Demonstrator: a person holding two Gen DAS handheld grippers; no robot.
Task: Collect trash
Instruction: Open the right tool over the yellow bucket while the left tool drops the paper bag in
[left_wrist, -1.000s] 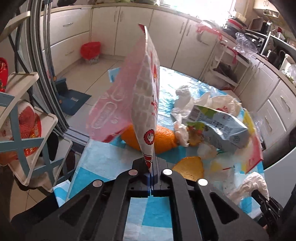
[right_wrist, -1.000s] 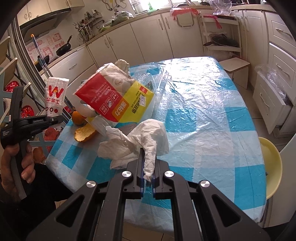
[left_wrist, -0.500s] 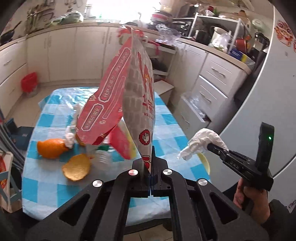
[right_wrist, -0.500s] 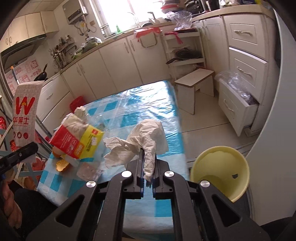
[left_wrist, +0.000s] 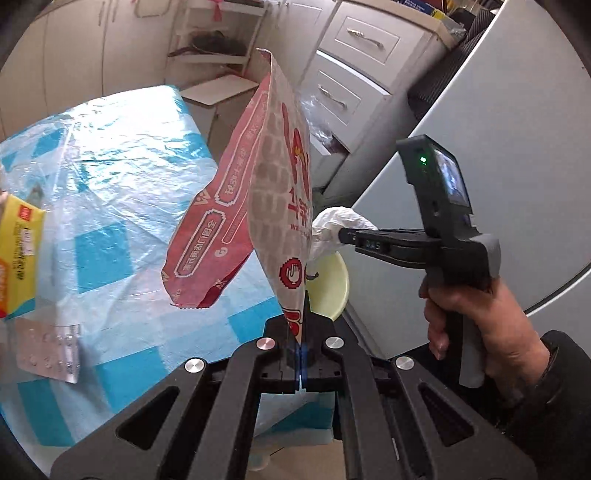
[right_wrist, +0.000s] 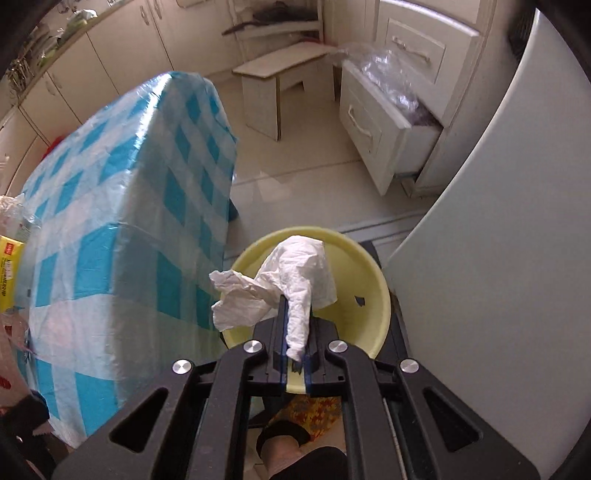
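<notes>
Between my right gripper's nearly closed jaws I hold a crumpled white tissue, hanging over the yellow bin beside the table; the bin's inside looks bare. My left gripper, jaws pinched tight, holds a red-and-white wrapper upright above the table's edge, near that tissue.

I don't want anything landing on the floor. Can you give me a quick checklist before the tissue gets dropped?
1. Right hand-held gripper pinches the tissue: ok.
2. Tissue hangs over the yellow bin: ok.
3. Bin has room: ok, only a small dark scrap inside.
4. Left hand-held gripper grips the red paper bag: ok.
5. Paper bag over the bin: cannot tell.
</notes>
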